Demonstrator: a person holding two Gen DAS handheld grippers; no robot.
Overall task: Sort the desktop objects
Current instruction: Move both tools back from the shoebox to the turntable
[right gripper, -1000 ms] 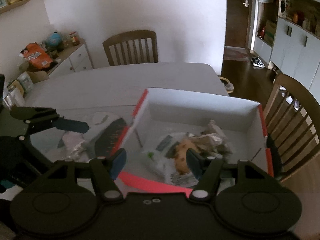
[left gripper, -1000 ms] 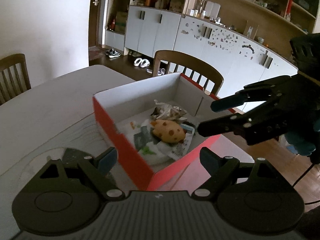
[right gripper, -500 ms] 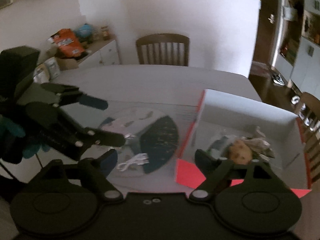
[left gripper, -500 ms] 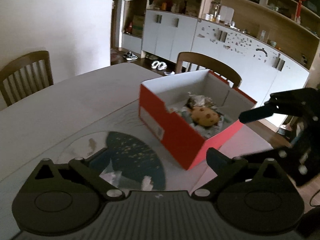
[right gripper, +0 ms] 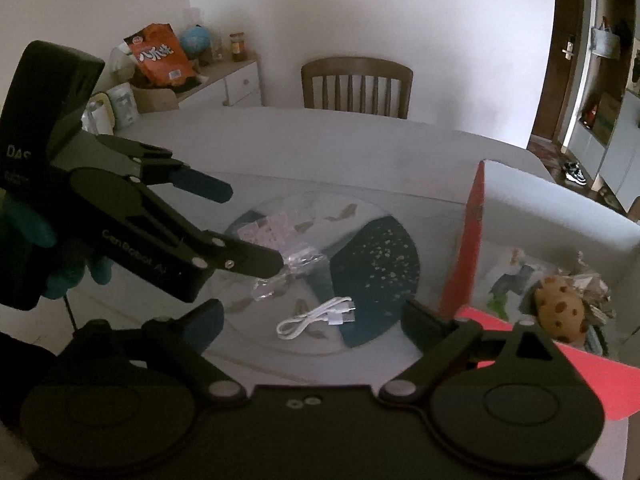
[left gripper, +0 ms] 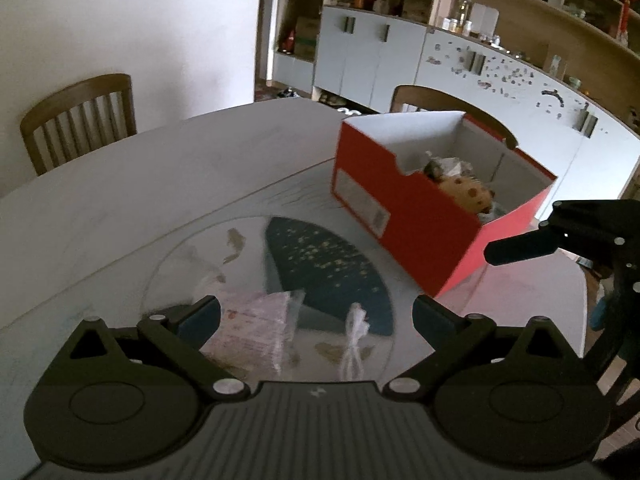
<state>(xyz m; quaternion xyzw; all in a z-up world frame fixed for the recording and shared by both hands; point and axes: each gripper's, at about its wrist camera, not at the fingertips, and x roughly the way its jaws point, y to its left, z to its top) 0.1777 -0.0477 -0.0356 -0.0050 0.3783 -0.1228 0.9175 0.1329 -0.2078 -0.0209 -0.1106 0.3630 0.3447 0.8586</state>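
Observation:
A red shoebox (left gripper: 404, 216) with white inside walls stands on the table and holds a spotted cookie-shaped toy (right gripper: 559, 311) and wrappers. Left of the box (right gripper: 466, 248), a round glass disc (right gripper: 372, 264) carries a clear pink-printed packet (left gripper: 256, 328), crumpled clear plastic (right gripper: 290, 266) and a coiled white cable (right gripper: 316, 318). My left gripper (left gripper: 316, 316) hangs open over the packet (right gripper: 266, 232), touching nothing. My right gripper (right gripper: 314, 318) has its jaws opening, with the cable (left gripper: 354, 332) lying in line with them and nothing gripped. One of its fingers (left gripper: 520, 246) shows beside the box.
Wooden chairs (left gripper: 80, 120) (right gripper: 356, 84) stand at the table's far sides, another behind the box (left gripper: 432, 98). White cabinets and shelves (left gripper: 480, 64) line the wall. A low sideboard (right gripper: 224, 84) holds an orange snack bag and a globe.
Both grippers have drawn back from over the box to the glass disc, so the box now sits to the right. The right jaws have spread wider. Packet and cable came into view.

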